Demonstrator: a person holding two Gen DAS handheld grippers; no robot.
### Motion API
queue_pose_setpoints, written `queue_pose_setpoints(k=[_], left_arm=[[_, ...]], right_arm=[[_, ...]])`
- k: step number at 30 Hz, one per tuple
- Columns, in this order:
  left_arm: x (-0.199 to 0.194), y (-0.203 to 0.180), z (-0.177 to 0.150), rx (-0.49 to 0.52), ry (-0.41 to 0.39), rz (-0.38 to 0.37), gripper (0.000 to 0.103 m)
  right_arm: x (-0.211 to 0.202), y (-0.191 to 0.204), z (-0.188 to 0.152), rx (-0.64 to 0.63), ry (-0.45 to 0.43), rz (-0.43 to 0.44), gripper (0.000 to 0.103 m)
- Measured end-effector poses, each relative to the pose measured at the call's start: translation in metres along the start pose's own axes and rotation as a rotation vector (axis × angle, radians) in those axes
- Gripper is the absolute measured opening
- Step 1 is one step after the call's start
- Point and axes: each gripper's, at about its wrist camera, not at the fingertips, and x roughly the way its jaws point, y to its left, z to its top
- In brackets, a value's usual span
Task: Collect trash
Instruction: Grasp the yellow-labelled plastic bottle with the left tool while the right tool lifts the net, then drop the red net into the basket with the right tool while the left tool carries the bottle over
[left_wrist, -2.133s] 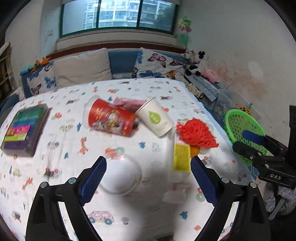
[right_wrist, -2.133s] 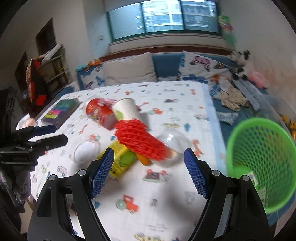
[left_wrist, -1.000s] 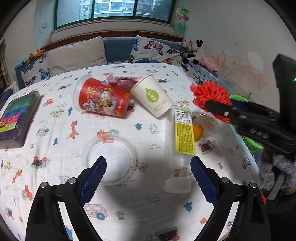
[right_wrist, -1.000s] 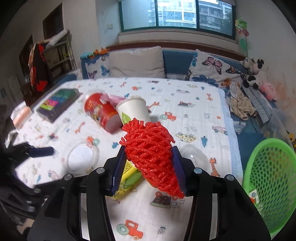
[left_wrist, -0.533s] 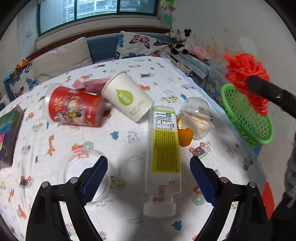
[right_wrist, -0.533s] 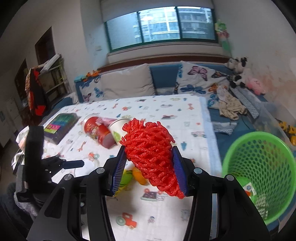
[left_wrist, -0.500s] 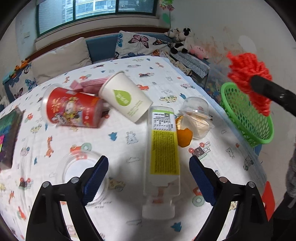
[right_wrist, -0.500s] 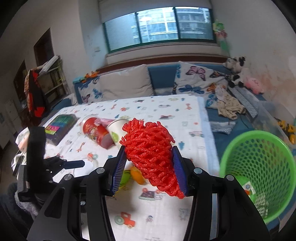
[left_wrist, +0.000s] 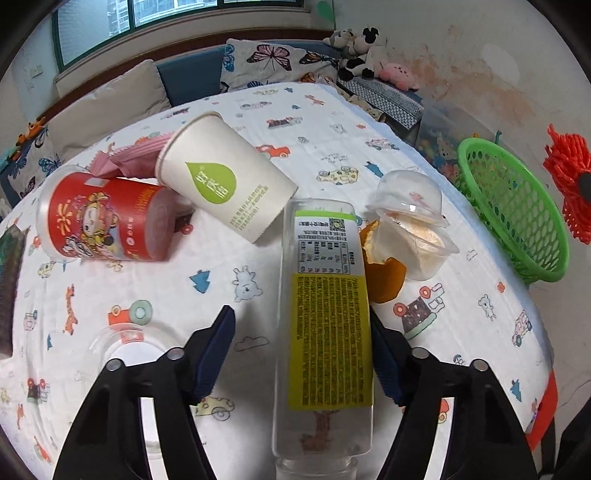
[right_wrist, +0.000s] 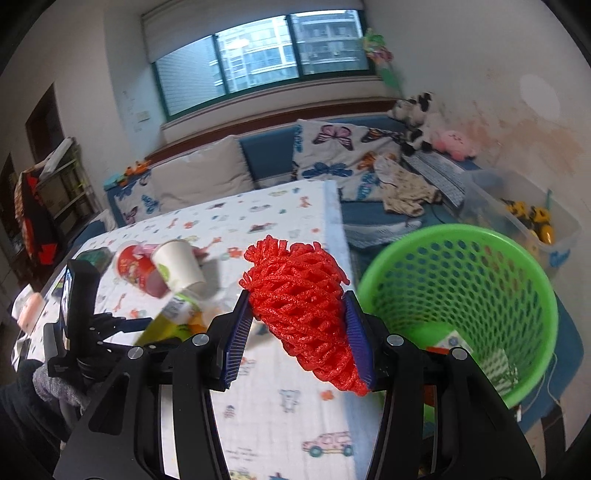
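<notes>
gripping the red foam net (right_wrist: 306, 314) tight, the right gripper (right_wrist: 301, 339) holds it beside the green basket (right_wrist: 476, 243). the left gripper (left_wrist: 303, 347), jaws just closing but not yet pinching, straddles the clear bottle (left_wrist: 325, 317) lying on the tablecloth (left_wrist: 110, 288).

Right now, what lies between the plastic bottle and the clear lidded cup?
In the left wrist view, orange peel sits between the plastic bottle and the clear lidded cup.

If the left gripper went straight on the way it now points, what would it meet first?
Most likely the clear bottle with the yellow label, lying on the table between the left gripper's fingers. The jaws have just been closing around it; the far pad looks against it, the near pad stands apart. Depth is unclear.
</notes>
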Motion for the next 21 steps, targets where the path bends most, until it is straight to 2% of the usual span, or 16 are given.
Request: queue_pose_setpoints(k=[1, 5, 12, 21], left_arm=[[0.0, 0.0, 0.0, 0.001, 0.0, -0.003, 0.062], [-0.001, -0.005, 0.0, 0.011, -0.006, -0.034, 0.044], [-0.011, -0.005, -0.005, 0.006, -0.016, -0.041, 0.043], [-0.055, -0.004, -0.011, 0.026, -0.077, -0.062, 0.043]], right_arm=[[0.0, -0.004, -0.001, 0.01, 0.001, -0.007, 0.05], [-0.001, -0.018, -0.004, 0.04, 0.003, -0.03, 0.05], [-0.006, -0.04, -0.009, 0.075, 0.005, -0.071, 0.05], [-0.005, -0.08, -0.016, 0.149, 0.028, -0.129, 0.05]])
